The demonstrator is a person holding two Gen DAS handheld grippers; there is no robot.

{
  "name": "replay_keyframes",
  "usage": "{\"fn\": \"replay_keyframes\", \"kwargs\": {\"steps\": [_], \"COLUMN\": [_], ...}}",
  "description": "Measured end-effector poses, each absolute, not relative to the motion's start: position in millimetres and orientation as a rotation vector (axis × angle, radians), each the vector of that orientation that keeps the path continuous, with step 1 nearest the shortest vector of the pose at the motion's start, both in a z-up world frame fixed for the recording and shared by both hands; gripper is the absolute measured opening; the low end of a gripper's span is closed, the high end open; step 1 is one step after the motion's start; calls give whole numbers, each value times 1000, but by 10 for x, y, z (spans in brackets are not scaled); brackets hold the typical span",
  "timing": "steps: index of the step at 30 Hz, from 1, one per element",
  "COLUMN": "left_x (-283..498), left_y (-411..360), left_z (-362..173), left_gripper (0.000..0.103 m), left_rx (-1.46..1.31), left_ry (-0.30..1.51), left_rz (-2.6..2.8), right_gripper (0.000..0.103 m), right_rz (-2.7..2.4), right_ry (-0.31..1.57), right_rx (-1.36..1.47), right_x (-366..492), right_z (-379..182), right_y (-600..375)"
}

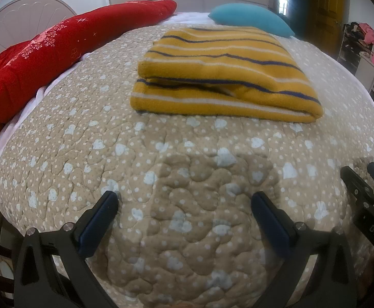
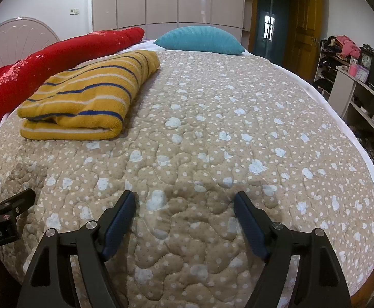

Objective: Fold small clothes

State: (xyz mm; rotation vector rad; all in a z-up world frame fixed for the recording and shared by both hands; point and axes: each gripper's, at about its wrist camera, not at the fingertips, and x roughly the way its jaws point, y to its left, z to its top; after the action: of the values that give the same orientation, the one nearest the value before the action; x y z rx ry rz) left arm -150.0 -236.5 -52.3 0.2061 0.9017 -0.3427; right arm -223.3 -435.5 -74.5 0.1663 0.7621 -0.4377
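A yellow garment with blue and white stripes [image 1: 220, 77] lies folded in a flat rectangle on the beige quilted bed cover [image 1: 161, 179]. It also shows in the right wrist view [image 2: 84, 97], at the left. My left gripper [image 1: 184, 202] is open and empty, over the quilt well short of the garment. My right gripper [image 2: 184, 202] is open and empty, over the quilt to the right of the garment. The right gripper also shows at the right edge of the left wrist view [image 1: 366, 179].
A red duvet [image 1: 46, 56] lies along the left side by the headboard [image 2: 15, 38]. A teal pillow [image 2: 199, 39] sits at the far end. Shelves with clutter [image 2: 361, 82] and a wooden door [image 2: 304, 33] stand to the right of the bed.
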Motion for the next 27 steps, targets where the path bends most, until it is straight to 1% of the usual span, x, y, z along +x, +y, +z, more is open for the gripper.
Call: {"fn": "replay_keyframes", "kwargs": {"steps": [27], "left_x": [-1499], "left_y": [-2372], "left_z": [-516], "left_gripper": [103], "left_rx": [210], "left_ry": [884], "left_rz": [-338], "right_gripper": [85], "right_rz": [-442], "right_ry": [760], "right_rx": [156], "right_x": [-2238], "right_z": [-748], "right_y": [-4361]}}
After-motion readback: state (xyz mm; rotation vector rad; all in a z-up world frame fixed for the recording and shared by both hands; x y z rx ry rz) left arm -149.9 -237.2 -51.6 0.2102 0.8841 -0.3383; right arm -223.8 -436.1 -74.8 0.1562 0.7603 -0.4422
